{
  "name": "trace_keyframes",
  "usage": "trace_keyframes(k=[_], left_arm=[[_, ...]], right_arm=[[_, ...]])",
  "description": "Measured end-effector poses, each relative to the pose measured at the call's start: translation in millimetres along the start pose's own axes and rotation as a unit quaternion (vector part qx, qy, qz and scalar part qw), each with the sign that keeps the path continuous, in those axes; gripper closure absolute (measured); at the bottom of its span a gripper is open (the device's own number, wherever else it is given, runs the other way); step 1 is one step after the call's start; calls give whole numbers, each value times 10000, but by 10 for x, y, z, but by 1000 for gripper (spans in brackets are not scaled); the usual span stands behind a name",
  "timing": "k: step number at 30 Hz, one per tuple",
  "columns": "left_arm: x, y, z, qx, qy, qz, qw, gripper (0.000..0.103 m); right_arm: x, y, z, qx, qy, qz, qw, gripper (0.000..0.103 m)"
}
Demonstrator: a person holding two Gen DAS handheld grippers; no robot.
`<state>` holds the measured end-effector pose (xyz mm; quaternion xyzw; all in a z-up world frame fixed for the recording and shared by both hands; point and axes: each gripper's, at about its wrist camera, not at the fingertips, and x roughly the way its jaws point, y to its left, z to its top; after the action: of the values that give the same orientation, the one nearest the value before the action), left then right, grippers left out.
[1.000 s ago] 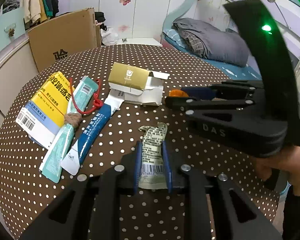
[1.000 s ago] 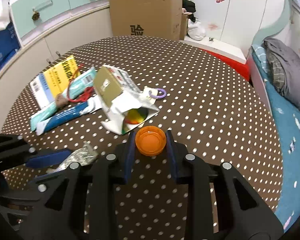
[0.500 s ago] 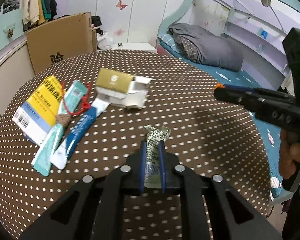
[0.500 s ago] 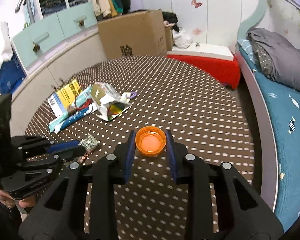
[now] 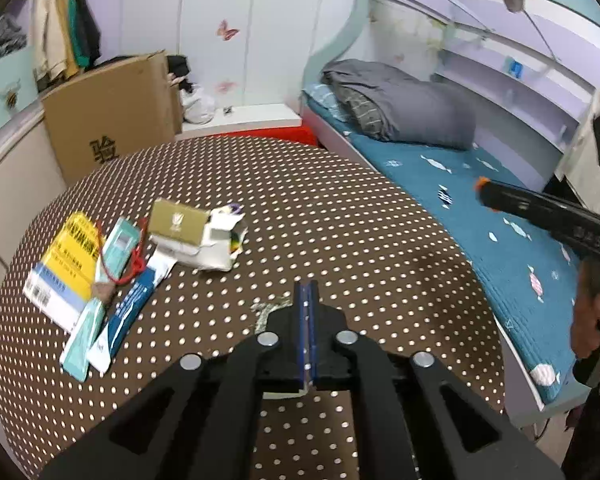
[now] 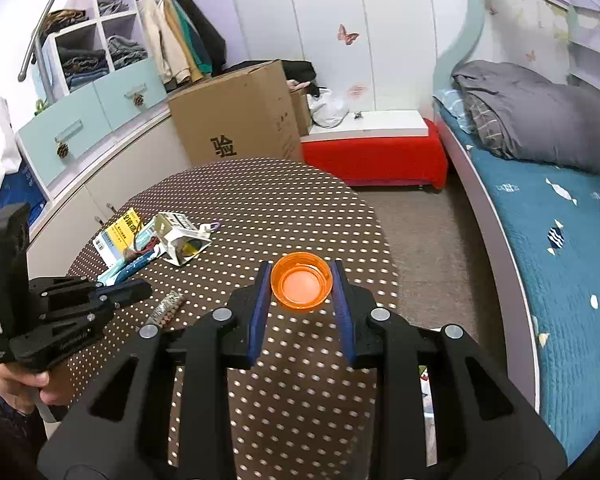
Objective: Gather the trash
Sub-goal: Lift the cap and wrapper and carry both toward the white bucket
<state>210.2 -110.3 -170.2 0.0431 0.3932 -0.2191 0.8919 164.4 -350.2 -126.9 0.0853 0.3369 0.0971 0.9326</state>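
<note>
Pinching a crumpled, printed green-and-white snack wrapper (image 5: pixel 269 309) between blue pads, the left gripper (image 5: pixel 306 312) has its jaws closed flat on it; in the right wrist view the wrapper (image 6: pixel 167 307) sticks out as a thin creased strip above the brown white-dotted round table (image 6: pixel 300 200). The right gripper (image 6: pixel 302 280) holds a round orange plastic bottle cap (image 6: pixel 301 281) by its rim, jaws clamped on either side, hollow side facing the camera, translucent with a paler centre. Left on the table, at ten o'clock from the left gripper, lie a torn gold-and-white cardboard box (image 5: pixel 192 236), a yellow-and-white flat package (image 5: pixel 66 268), a teal sachet (image 5: pixel 100 292), a blue-and-white sachet (image 5: pixel 128 316) and a red cord (image 5: pixel 134 260), all touching or overlapping.
</note>
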Motion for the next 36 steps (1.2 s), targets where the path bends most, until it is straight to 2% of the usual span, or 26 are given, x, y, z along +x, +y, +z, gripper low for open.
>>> trace_keyframes(k=[3, 4, 7, 9, 10, 12, 13, 15, 17, 23, 36], left_arm=[[29, 95, -128, -53, 53, 343, 9994, 35], [41, 138, -149, -103, 67, 331, 9994, 32], [157, 169, -206, -113, 268, 255, 9993, 32], [258, 146, -225, 5, 422, 284, 9987, 46], [325, 136, -238, 50, 534, 281, 9982, 58], [326, 92, -243, 219, 463, 418, 9978, 72], [326, 70, -244, 274, 480, 408, 9976, 82], [325, 45, -250, 226, 503, 200, 9983, 85], [327, -1, -258, 280, 488, 203, 9982, 89], [310, -176, -175, 239, 392, -59, 9989, 90], [189, -786, 507, 363, -222, -589, 9974, 90]], right_arm=[[-20, -95, -46, 46, 18, -35, 10000, 74], [-11, -134, -61, 83, 32, -45, 10000, 74], [40, -208, -97, 180, 81, -30, 9998, 74], [63, -200, -116, 185, 97, 9, 9998, 74], [67, -194, -119, 177, 101, 22, 9998, 74], [68, -187, -134, 159, 104, 32, 9998, 74], [62, -191, -136, 163, 101, 23, 9998, 74], [48, -224, -135, 193, 86, 7, 9998, 74], [32, -256, -136, 221, 69, -23, 9997, 74], [-45, -374, -124, 290, -10, -91, 9995, 74], [-403, -804, 41, 532, -452, -439, 9966, 74]])
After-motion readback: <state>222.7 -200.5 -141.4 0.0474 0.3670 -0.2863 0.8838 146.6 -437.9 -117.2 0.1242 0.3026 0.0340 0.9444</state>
